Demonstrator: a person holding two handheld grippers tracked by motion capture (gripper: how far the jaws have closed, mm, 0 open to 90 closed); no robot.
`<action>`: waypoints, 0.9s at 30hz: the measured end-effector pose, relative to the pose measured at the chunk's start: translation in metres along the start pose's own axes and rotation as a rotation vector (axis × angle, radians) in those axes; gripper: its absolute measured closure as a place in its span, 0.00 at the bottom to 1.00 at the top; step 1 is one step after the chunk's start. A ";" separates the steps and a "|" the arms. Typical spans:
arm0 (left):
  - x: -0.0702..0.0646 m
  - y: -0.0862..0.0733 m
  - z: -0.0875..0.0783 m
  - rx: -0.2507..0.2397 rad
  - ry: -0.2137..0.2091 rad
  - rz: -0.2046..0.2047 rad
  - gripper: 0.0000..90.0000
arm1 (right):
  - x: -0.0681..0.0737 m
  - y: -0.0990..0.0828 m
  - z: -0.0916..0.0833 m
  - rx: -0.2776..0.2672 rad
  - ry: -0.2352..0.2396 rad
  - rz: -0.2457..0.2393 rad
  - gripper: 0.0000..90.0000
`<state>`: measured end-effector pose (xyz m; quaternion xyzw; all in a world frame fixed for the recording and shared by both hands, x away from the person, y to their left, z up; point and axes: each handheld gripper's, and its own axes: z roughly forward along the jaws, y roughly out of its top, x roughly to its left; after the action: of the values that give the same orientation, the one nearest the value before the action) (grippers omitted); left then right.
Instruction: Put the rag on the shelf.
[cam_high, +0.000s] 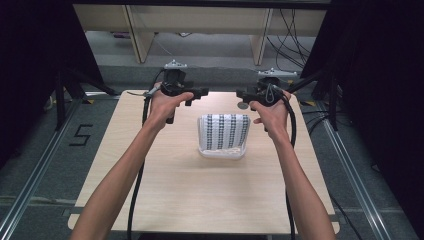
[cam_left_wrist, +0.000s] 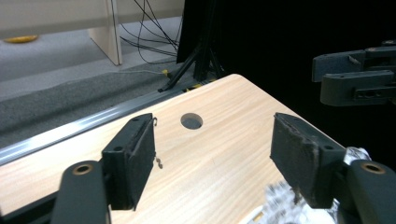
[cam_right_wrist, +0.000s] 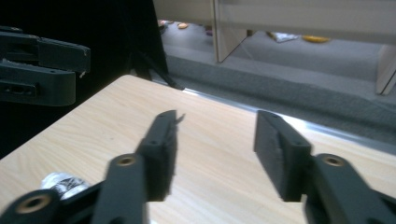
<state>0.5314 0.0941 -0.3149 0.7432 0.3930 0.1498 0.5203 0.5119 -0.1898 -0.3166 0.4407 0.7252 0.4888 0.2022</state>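
A folded white cloth with rows of black print (cam_high: 223, 134) lies at the middle of the light wooden table (cam_high: 170, 185). The person's hands hold both grippers above the far part of the table, behind the cloth, with the tips facing each other. My left gripper (cam_high: 200, 93) is open with nothing between its jaws (cam_left_wrist: 212, 158); a corner of the cloth (cam_left_wrist: 285, 205) shows under its right jaw. My right gripper (cam_high: 241, 95) is also open and empty (cam_right_wrist: 215, 144), with a bit of the cloth (cam_right_wrist: 63, 182) at its lower left. Each gripper view shows the other gripper (cam_left_wrist: 359, 77) (cam_right_wrist: 37, 60) farther off.
A round hole (cam_left_wrist: 191, 121) is cut in the tabletop near its far right corner. Metal floor rails (cam_high: 30, 185) run along both sides of the table. Beyond the far edge are black tripod legs (cam_left_wrist: 198, 60), loose cables (cam_high: 295, 35) and wooden furniture legs (cam_high: 137, 35).
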 end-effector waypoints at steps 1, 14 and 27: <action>0.000 0.000 -0.001 0.005 0.003 0.000 0.31 | 0.000 0.000 0.000 0.005 0.003 0.006 0.50; -0.004 -0.008 -0.017 0.001 -0.025 -0.039 0.22 | 0.003 -0.003 -0.011 0.031 0.016 0.018 0.34; -0.014 -0.017 -0.034 0.018 -0.057 -0.013 0.21 | 0.013 -0.008 -0.024 0.034 0.037 0.005 0.32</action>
<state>0.4938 0.1082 -0.3130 0.7491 0.3843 0.1217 0.5257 0.4847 -0.1928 -0.3113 0.4368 0.7359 0.4851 0.1799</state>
